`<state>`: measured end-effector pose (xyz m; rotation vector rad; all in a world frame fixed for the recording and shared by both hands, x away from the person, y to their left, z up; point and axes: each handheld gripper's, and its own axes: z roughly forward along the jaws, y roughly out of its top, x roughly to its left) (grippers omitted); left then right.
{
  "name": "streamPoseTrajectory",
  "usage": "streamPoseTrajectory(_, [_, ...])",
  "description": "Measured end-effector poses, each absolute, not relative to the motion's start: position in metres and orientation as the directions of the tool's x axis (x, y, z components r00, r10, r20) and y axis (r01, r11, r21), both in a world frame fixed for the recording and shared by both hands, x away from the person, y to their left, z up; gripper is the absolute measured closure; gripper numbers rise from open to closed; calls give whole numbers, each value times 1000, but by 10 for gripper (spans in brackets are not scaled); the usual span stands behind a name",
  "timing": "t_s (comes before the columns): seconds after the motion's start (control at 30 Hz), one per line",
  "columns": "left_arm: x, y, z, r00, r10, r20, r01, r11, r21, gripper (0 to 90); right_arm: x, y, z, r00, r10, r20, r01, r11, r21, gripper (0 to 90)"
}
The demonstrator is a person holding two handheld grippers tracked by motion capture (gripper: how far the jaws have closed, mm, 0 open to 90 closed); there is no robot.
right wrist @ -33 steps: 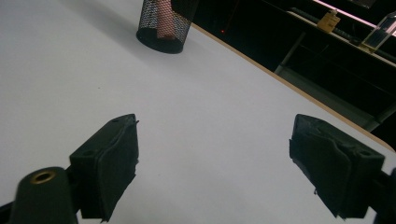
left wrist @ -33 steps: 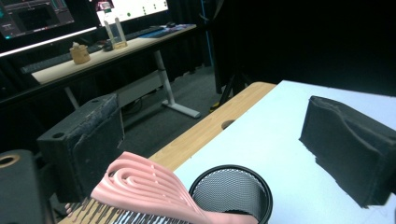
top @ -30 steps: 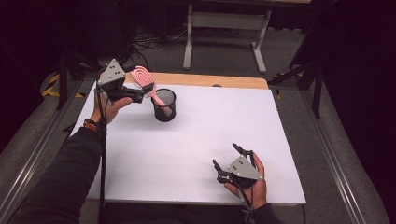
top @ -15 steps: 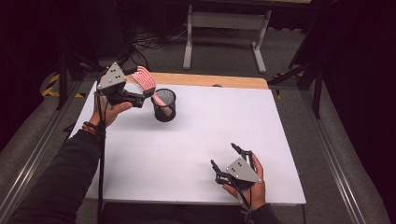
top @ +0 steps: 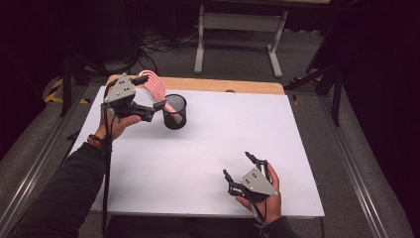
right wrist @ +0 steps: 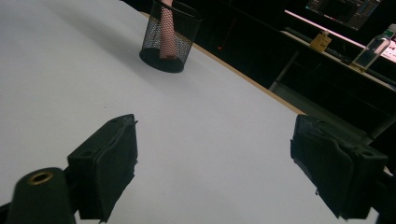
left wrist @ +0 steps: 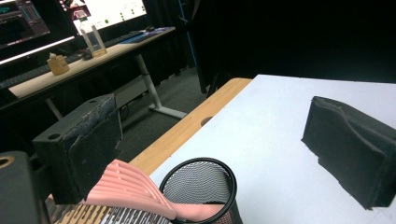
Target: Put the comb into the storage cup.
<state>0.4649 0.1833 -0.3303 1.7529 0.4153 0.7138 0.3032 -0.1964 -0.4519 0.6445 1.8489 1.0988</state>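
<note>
— Where's the left gripper (top: 148,101) from your seat?

— Just beside the black mesh cup (top: 175,111), on its left in the high view, raised over the white table (top: 218,144). In its own camera the jaws stand wide apart, one at each side of the cup (left wrist: 201,191).

— So it has let go of the pink thing?

— I think so. The pink ribbed piece (top: 154,87) has its narrow end down inside the cup, and its wide ribbed end leans out over the rim toward the left gripper. In the left gripper view that ribbed end (left wrist: 128,189) lies against the near jaw; I cannot tell whether it truly touches.

— And the right gripper (top: 245,171)?

— Well apart from the cup, near the table's front edge, held in the right hand (top: 260,196). Its jaws are spread wide with nothing between them, pointed toward the cup (right wrist: 169,36).
</note>
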Motion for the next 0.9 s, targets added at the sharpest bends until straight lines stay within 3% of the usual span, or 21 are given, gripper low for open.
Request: streamPoseTrajectory(0.9, [441, 178, -340, 778, 560, 286, -121, -313, 942, 57, 301, -198, -450, -465, 776, -425, -15, 473, 881, 152])
